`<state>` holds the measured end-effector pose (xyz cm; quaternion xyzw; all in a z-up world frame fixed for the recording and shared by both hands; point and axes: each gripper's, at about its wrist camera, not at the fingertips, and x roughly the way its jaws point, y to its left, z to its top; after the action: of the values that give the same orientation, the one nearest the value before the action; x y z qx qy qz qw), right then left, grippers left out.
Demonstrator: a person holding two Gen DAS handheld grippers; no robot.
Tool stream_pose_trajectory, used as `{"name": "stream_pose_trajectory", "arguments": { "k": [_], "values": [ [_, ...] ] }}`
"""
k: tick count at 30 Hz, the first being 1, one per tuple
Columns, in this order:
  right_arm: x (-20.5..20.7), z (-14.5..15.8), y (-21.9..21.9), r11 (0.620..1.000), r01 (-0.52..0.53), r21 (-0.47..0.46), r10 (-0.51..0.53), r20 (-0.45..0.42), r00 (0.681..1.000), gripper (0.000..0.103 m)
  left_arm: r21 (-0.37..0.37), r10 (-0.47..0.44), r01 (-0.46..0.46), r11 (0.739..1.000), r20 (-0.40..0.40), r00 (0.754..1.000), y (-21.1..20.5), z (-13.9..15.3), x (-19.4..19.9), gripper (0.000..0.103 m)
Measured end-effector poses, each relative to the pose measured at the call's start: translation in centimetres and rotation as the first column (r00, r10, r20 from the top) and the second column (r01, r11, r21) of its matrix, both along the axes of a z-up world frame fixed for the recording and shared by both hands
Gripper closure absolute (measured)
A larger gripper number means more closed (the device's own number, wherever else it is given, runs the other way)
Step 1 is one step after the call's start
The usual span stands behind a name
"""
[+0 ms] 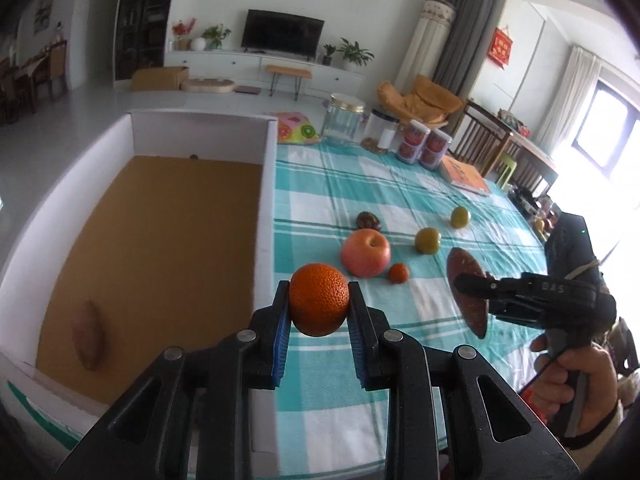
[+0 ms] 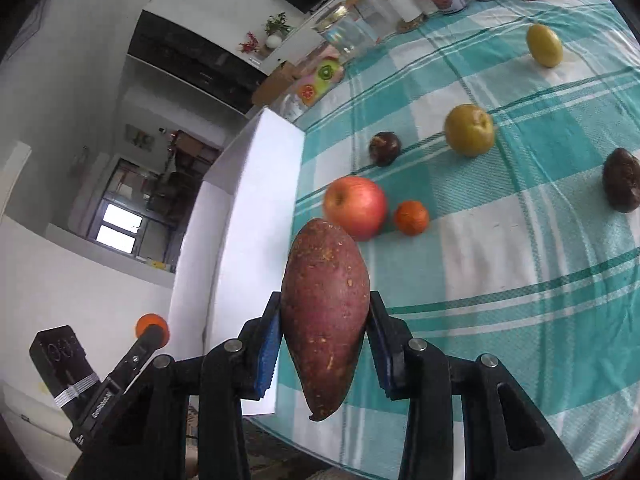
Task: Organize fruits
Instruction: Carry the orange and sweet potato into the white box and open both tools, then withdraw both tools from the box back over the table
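Note:
My left gripper (image 1: 319,300) is shut on an orange (image 1: 319,305), held above the table beside the right wall of a white box (image 1: 266,208). One sweet potato (image 1: 88,334) lies on the box's brown floor. My right gripper (image 2: 325,322) is shut on a second sweet potato (image 2: 325,340), held upright above the table; it also shows in the left wrist view (image 1: 466,296). On the checked cloth lie a red apple (image 1: 366,253), a small tangerine (image 1: 398,273), two green-yellow fruits (image 1: 427,241) (image 1: 460,217) and a dark fruit (image 1: 368,220).
Glass jars (image 1: 344,120), cans (image 1: 424,144) and an orange book (image 1: 464,176) stand along the far table edge. A fruit-print cushion (image 1: 296,128) lies behind the box. Another dark fruit (image 2: 622,180) sits at the right in the right wrist view.

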<state>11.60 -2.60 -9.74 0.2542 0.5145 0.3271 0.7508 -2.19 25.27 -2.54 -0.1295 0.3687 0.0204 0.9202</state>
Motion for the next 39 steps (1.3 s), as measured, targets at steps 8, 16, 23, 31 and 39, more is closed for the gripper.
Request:
{"name": "stream_pose_trajectory", "arguments": {
  "k": [8,16,23,31,39],
  "values": [
    [-2.3,3.4,19.4,0.931,-0.361,0.046,0.359,0.057,0.932,0.063,0.090,0.310,-0.301,0.949,-0.112,0.944,10.2,-4.5,-0.8,0.076],
    [-2.9,2.0,28.4,0.884,-0.464,-0.065,0.467,0.050,0.883,0.056,0.153,0.437,-0.413,0.898,-0.187,0.880,11.6,-7.2,-2.0,0.031],
    [-3.6,3.8,17.3,0.951,-0.263,-0.165,0.298,0.250,0.921,0.026,0.131,0.396,-0.383,0.914,-0.092,0.914,9.2,-5.9,-1.1,0.021],
    [-3.6,-0.2,-0.5,0.845,0.281,-0.455,-0.051,0.454,0.890,0.020,0.122,0.101,-0.102,0.987,0.013,0.995,1.8,-4.1,1.6,0.019],
    [0.6,-2.8,-19.7,0.478,0.662,-0.577,-0.494,0.447,0.746,0.013,0.259,0.063,-0.049,0.965,-0.049,0.997,-2.6,-5.7,3.5,0.019]
  ]
}}
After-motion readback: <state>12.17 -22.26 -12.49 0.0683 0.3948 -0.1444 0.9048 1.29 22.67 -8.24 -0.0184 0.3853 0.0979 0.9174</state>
